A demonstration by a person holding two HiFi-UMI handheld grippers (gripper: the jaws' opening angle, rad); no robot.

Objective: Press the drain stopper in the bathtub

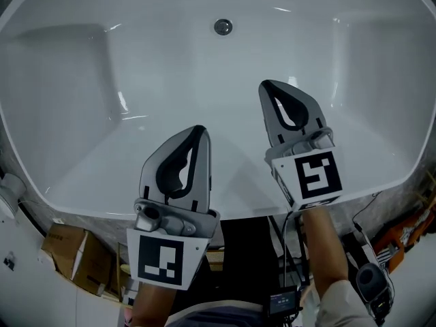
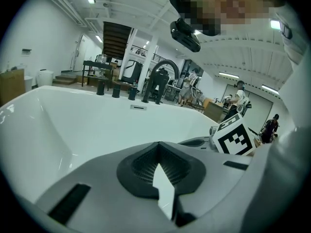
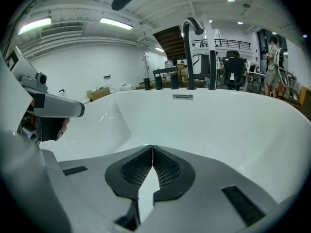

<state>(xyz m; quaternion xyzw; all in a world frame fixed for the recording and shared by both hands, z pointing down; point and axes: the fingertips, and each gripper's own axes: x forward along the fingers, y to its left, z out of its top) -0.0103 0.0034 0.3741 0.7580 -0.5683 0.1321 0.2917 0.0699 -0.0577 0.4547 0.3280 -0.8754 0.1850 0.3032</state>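
Note:
The round metal drain stopper (image 1: 223, 26) sits in the floor of the white bathtub (image 1: 82, 114), at the far end in the head view. My right gripper (image 1: 265, 84) hangs over the tub's middle, shut with nothing between its jaws, tips well short of the stopper. My left gripper (image 1: 200, 128) is lower left of it over the near slope, jaws shut and empty too. In the left gripper view the tips (image 2: 158, 143) meet over bare tub wall; the right gripper view shows its tips (image 3: 152, 147) closed the same way. The stopper is hidden in both gripper views.
An overflow plate (image 3: 183, 96) sits on the tub's far wall, with a tall black faucet (image 3: 188, 47) and handles on the rim behind it. Cardboard boxes (image 1: 71, 251) lie on the floor at the near left, cables and gear (image 1: 371, 278) at the near right.

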